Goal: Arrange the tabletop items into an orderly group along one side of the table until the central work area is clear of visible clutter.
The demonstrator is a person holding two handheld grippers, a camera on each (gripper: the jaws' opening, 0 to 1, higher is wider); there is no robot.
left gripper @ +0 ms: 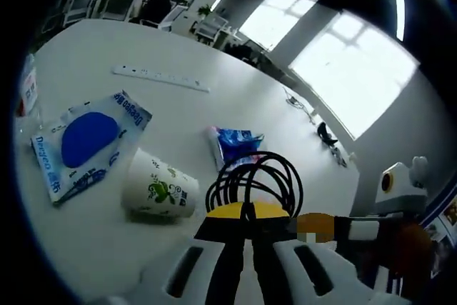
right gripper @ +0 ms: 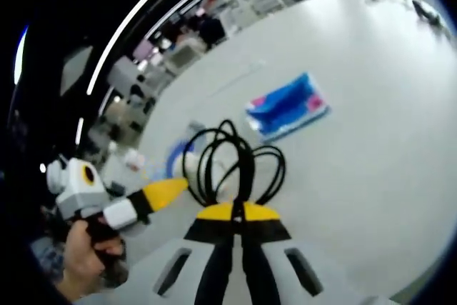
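My right gripper [right gripper: 238, 212] has its yellow-tipped jaws pressed together on the coiled black cable [right gripper: 232, 162]; the loops fan up and outward from the pinch, clear of the white table [right gripper: 371, 126], so the bundle hangs from me alone. In the left gripper view the same picture repeats: my left gripper [left gripper: 248, 211] shows its jaws closed with black cable loops [left gripper: 257, 180] rising from between them; whether that is the same cable or a second one I cannot tell.

The relation that matters is where the load sits against the rest of the clutter. From my left tool, the paper cup [left gripper: 158, 192] lies on its side just to the left, its long axis running roughly across my view; beyond it lies the blue-and-white packet [left gripper: 89, 142]; the smaller blue wrapper [left gripper: 235, 144] sits just past the cable loops, straight ahead; the white power strip [left gripper: 161, 78] lies well apart, farther up the table. From my right tool, a blue and pink packet [right gripper: 287, 107] lies ahead and to the right, flat on the table; my other gripper [right gripper: 146, 201] comes in from the left, a hand [right gripper: 82, 262] gripping its handle.

I judge the cable wants setting down beside the packets at one edge; the left side is nearer that group.
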